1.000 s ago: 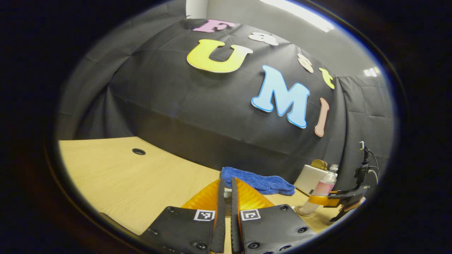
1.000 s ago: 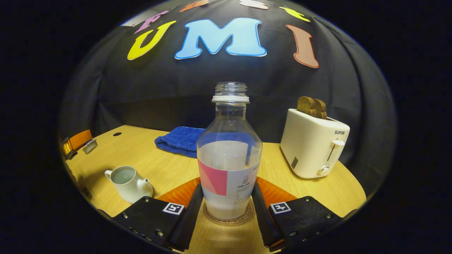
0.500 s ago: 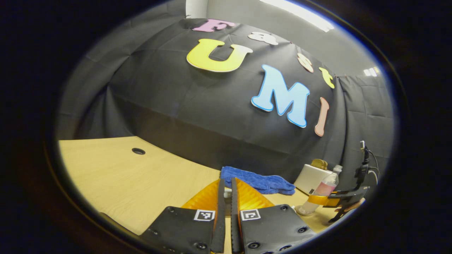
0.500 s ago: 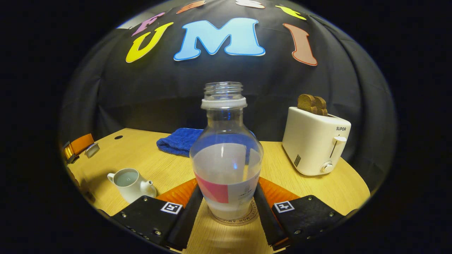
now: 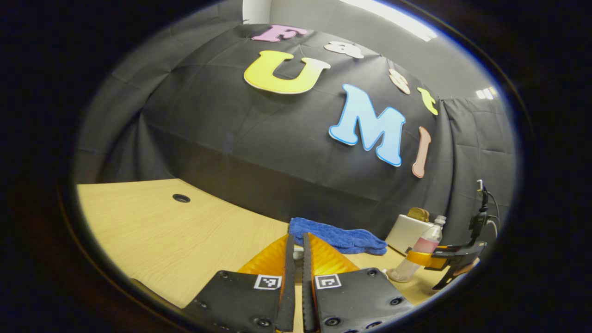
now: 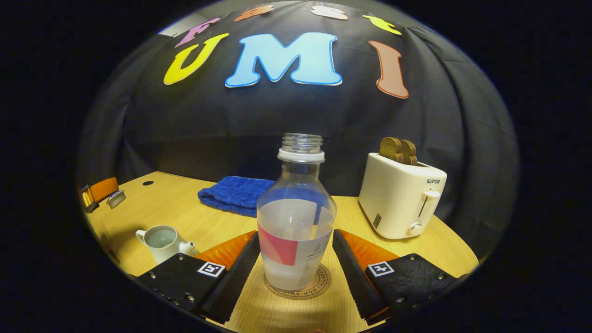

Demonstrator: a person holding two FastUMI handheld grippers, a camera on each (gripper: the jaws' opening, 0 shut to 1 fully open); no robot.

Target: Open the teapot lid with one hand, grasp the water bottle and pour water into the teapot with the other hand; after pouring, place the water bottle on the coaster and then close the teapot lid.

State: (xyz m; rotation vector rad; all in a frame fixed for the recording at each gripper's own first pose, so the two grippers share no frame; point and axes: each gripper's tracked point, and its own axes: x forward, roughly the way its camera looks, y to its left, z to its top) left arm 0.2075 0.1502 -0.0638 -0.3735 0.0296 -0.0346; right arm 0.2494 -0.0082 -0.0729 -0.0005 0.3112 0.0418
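Clear plastic bottle (image 6: 296, 217): upright on the round coaster (image 6: 319, 286), partly full, cap off; set there because pouring looks finished and the coaster is its resting place.
Right gripper (image 6: 296, 259): fingers spread wide on either side of the bottle, gaps showing on both sides, so released, not pressing.
Bottle from the left gripper view (image 5: 423, 249): far right, near the toaster (image 5: 407, 231), with the other gripper (image 5: 444, 261) just beside it.
White teapot (image 6: 162, 240): on the wooden table (image 6: 185, 208), left of the bottle and well apart; top open, pale water visible inside, lid absent from its rim.
Left gripper (image 5: 296, 259): fingers nearly together with a small pale piece between them near the tips, probably the teapot lid; grasping that piece, though too little visible to be sure what it is. Held off to the side, likely to keep the pot open for pouring.
Blue towel (image 6: 233, 194): bunched at the back of the table, not involved.
Toaster (image 6: 400, 199): right of the bottle, bread slices poking up.
Stage, as a judgement: bottle placed; closing the lid left.
Risk: knocking the light bottle while backing the right gripper away.
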